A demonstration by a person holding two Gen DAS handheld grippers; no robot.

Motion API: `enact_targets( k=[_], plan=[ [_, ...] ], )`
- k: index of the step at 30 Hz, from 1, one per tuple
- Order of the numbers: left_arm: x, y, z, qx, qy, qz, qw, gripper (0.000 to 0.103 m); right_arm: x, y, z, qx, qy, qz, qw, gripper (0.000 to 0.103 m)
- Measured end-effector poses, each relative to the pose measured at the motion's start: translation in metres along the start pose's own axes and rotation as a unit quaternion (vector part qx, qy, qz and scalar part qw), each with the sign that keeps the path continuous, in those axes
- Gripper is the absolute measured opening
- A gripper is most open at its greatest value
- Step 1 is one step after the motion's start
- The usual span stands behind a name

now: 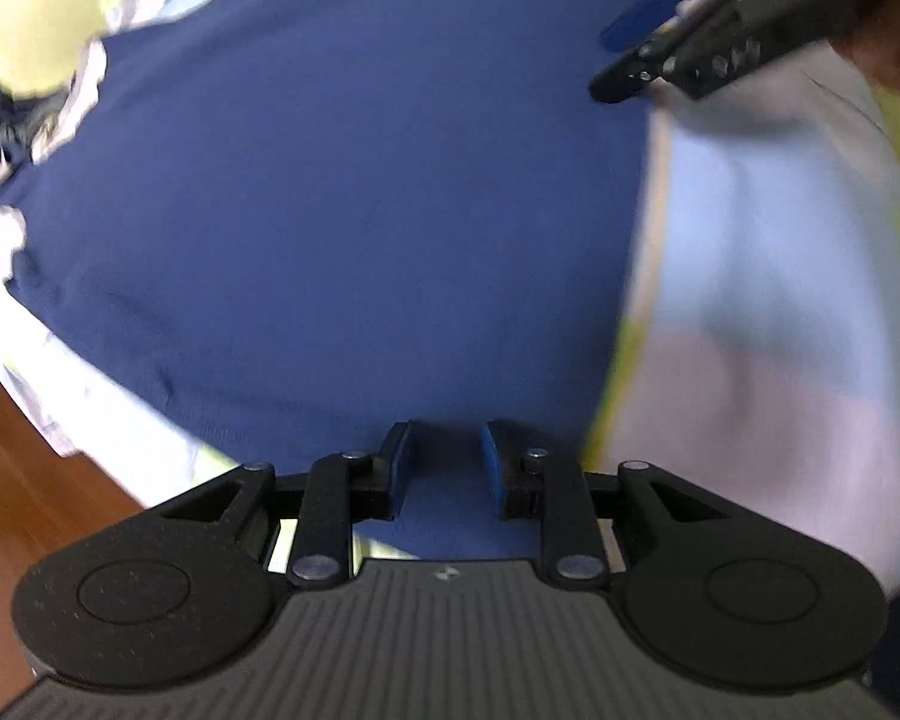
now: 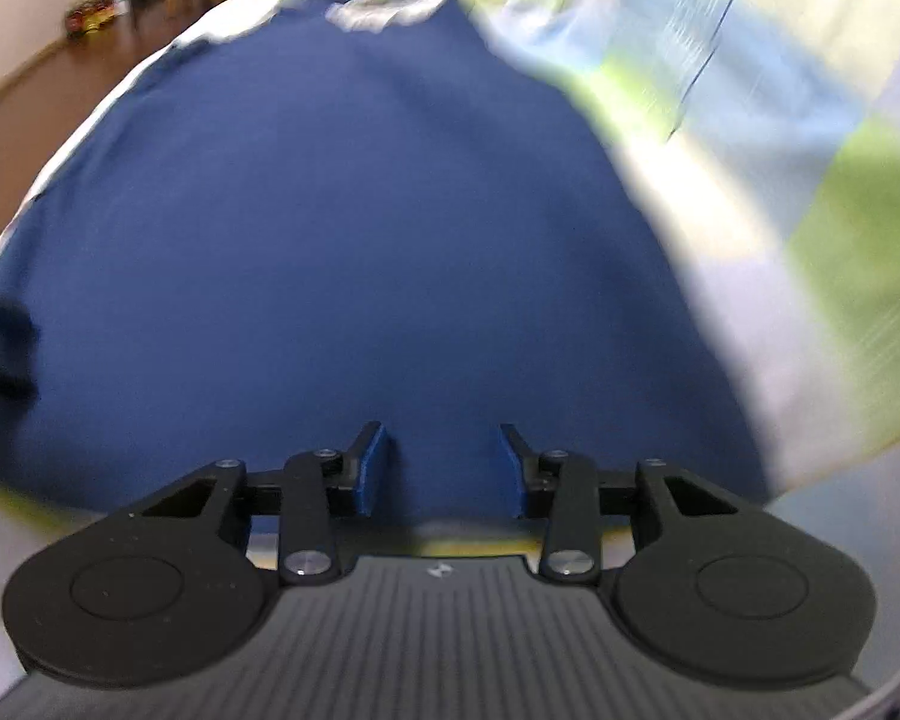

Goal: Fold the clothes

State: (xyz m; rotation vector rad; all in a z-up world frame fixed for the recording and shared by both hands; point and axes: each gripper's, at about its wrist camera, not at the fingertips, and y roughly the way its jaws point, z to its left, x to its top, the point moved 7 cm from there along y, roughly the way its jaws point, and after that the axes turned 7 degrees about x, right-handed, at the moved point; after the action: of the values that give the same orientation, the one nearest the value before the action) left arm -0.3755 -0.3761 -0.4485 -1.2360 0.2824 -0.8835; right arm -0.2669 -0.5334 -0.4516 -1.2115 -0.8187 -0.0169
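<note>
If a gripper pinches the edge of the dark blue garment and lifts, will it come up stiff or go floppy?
Probably floppy: the dark blue garment lies flat and follows the checked bedding beneath it, with soft creases near its edge. It looks thin, so likely light. The matte weave suggests the left gripper, its jaws now apart above it, would hold a fold without much slipping.

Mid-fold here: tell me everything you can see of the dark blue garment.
The dark blue garment is a plain, soft-looking knit, spread mostly flat with faint creases. It lies on a checked bedsheet in pale blue, lilac and green. One edge near the left gripper shows a ribbed hem. Both grippers' jaws stand apart with nothing pinched; the right gripper hovers over the cloth. Its far end is bunched and blurred.
</note>
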Motion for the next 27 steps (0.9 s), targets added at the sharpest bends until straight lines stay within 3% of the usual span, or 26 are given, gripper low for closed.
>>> enact_targets(
  k=[2, 5, 7, 9, 11, 12, 14, 16, 18, 20, 21, 22, 26, 27],
  plan=[
    [0.009, -0.01, 0.003, 0.006, 0.018, -0.002, 0.9998, 0.03, -0.004, -0.021, -0.005, 0.016, 0.004, -0.004, 1.0, 0.033],
    [0.05, -0.018, 0.002, -0.014, 0.017, -0.039, 0.999, 0.04, -0.002, -0.043, -0.054, -0.04, 0.106, -0.037, 0.993, 0.034],
    [0.071, -0.012, -0.014, -0.036, 0.045, -0.05, 0.9971, 0.047, -0.008, -0.055, -0.088, -0.064, 0.193, -0.063, 0.977, 0.035],
    [0.093, -0.009, -0.031, -0.04, 0.076, -0.075, 0.9934, 0.047, -0.022, -0.062, -0.125, -0.072, 0.299, -0.093, 0.947, 0.035],
    [0.102, -0.007, -0.037, -0.04, 0.082, -0.092, 0.9916, 0.047, -0.044, -0.068, -0.16, -0.053, 0.436, -0.145, 0.886, 0.036],
    [0.107, -0.004, -0.036, -0.039, 0.08, -0.096, 0.9914, 0.047, -0.048, -0.068, -0.17, -0.06, 0.462, -0.165, 0.869, 0.036],
    [0.116, 0.005, -0.03, -0.031, 0.073, -0.098, 0.9921, 0.047, -0.047, -0.071, -0.194, -0.066, 0.474, -0.196, 0.856, 0.037],
    [0.13, 0.01, -0.024, -0.025, 0.062, -0.106, 0.9921, 0.047, -0.031, -0.067, -0.214, -0.059, 0.461, -0.205, 0.861, 0.028],
    [0.146, 0.008, -0.019, -0.037, 0.04, -0.118, 0.9915, 0.047, -0.005, -0.047, -0.234, -0.011, 0.42, -0.172, 0.891, 0.026],
    [0.167, 0.01, -0.023, -0.076, 0.005, -0.132, 0.9884, 0.049, 0.021, -0.027, -0.241, 0.015, 0.356, -0.134, 0.925, 0.026],
    [0.177, 0.009, -0.023, -0.091, -0.012, -0.137, 0.9862, 0.053, 0.026, -0.023, -0.241, 0.023, 0.341, -0.122, 0.932, 0.026],
    [0.184, 0.007, -0.022, -0.102, -0.026, -0.141, 0.9844, 0.055, 0.037, -0.008, -0.243, 0.04, 0.307, -0.086, 0.947, 0.026],
    [0.207, 0.023, -0.024, -0.142, -0.101, -0.118, 0.9775, 0.055, 0.055, 0.031, -0.235, 0.096, 0.23, -0.012, 0.968, 0.024],
    [0.207, 0.028, -0.023, -0.149, -0.114, -0.11, 0.976, 0.055, 0.056, 0.032, -0.232, 0.107, 0.224, -0.006, 0.969, 0.0]
  ],
)
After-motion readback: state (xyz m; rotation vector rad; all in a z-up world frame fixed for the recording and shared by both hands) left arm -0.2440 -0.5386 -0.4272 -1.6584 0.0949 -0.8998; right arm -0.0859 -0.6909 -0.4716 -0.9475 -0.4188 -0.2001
